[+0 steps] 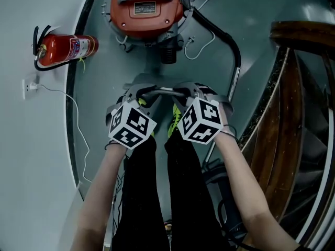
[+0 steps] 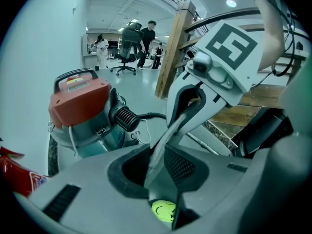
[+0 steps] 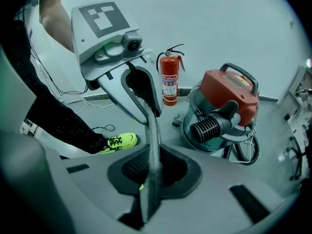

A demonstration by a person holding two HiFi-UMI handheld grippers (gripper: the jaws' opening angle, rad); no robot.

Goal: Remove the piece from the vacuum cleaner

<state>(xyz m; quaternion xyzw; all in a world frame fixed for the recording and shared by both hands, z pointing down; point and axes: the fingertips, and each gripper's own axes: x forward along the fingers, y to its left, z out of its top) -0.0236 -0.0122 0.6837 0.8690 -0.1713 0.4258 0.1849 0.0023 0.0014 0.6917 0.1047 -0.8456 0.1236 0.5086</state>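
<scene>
- Vacuum cleaner [image 1: 146, 7] runs off the head view's top edge, and its label is too small to read.
- Piece [image 1: 161, 91], mid-frame: both ends are buried in the left tongs [image 1: 140, 93] and right tongs [image 1: 183, 91].
- Fire extinguisher [image 2: 12, 168] is clipped at the left gripper view's lower left.
- People [image 2: 147, 33] far back, upper middle: too small to tell.

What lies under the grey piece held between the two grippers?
Under the grey piece are the person's yellow-green shoes on the grey floor. Only their edges show in the head view; the left gripper and right gripper cover the rest.
</scene>
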